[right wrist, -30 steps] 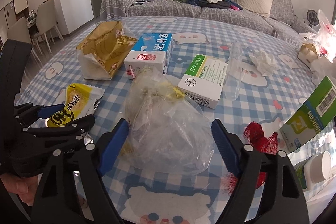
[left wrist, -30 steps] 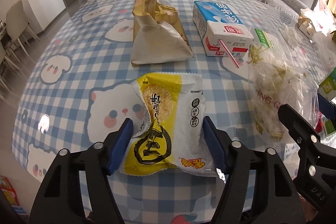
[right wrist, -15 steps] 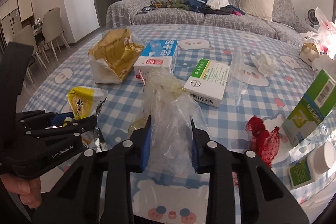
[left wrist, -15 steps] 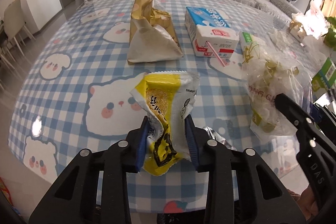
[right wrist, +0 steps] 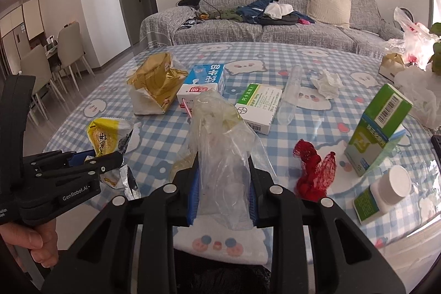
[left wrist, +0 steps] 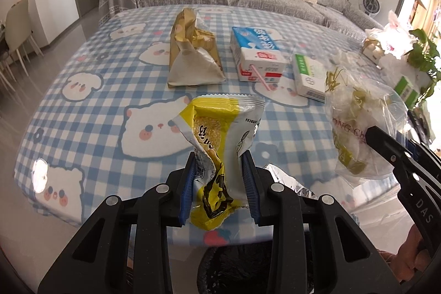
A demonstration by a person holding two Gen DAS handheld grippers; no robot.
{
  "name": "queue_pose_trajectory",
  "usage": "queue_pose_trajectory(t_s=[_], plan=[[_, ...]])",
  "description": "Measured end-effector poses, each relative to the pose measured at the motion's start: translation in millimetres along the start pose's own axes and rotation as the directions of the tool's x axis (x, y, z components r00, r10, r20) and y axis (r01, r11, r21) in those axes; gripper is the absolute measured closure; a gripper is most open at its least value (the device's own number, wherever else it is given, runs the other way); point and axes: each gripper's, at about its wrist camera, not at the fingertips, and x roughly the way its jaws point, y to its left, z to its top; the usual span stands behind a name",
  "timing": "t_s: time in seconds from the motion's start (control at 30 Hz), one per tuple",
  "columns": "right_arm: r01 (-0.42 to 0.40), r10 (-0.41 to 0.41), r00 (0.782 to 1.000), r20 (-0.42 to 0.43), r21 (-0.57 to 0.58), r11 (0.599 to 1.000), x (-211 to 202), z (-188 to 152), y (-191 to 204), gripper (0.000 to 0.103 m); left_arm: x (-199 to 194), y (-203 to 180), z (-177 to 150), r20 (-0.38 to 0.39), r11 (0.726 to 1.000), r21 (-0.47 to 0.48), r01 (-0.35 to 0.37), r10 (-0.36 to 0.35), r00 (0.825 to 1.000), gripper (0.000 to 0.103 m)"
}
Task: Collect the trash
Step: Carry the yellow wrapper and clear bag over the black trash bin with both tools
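Observation:
My left gripper (left wrist: 219, 170) is shut on a yellow and white snack wrapper (left wrist: 220, 134), held crumpled above the near edge of the table. My right gripper (right wrist: 223, 172) is shut on a clear plastic bag (right wrist: 220, 139) with greenish scraps inside, also lifted off the cloth. In the left wrist view the clear plastic bag (left wrist: 358, 128) hangs at the right with the right gripper's finger beside it. In the right wrist view the left gripper (right wrist: 91, 159) shows at the left, the snack wrapper (right wrist: 110, 137) sticking out of it.
On the blue checked tablecloth (left wrist: 96, 112) lie a gold paper bag (left wrist: 190, 57), a milk carton (left wrist: 257, 57), a medicine box (right wrist: 259, 106), red netting (right wrist: 314, 170), a green box (right wrist: 377, 128), a white-capped bottle (right wrist: 391, 186), a tissue (right wrist: 328, 81) and foil scraps (right wrist: 124, 181). A grey sofa stands behind.
Both grippers closed, the left on the snack wrapper and the right on the plastic bag. Both then rose and drew back toward the near edge, lifting the items off the table.

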Motion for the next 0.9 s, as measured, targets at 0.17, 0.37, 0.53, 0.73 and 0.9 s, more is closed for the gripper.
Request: queue_pose_trajectory(t_s=[0.17,0.37,0.53,0.73,0.9], plan=[[0.007,-0.007,1.000,0.015,-0.003,1.000,-20.3,-6.7,-0.2,0.077,-22.6,-5.1,-9.9,0.030,1.000,0.011,0.015,-0.015,0.999,0.071],[0.019,-0.019,0.999,0.035,-0.001,1.000,-47.0,-16.6,-3.5,0.077,-50.4,-9.9,-25.0,0.060,0.999,0.023,0.029,-0.031,0.998,0.072],[0.038,-0.038,0.998,0.040,0.008,0.999,-70.7,-35.4,-8.2,0.077,-71.5,-12.1,-41.9,0.072,0.999,0.024,0.048,-0.049,0.996,0.072],[0.050,-0.050,0.998,0.042,0.018,0.999,-90.5,-54.2,-14.5,0.077,-87.0,-13.2,-66.7,0.073,0.998,0.027,0.063,-0.064,0.995,0.072],[0.051,-0.052,0.998,0.033,0.027,0.998,-100.8,-72.4,-15.0,0.077,-93.5,-17.2,-88.8,0.064,0.996,0.035,0.077,-0.080,0.995,0.072]])
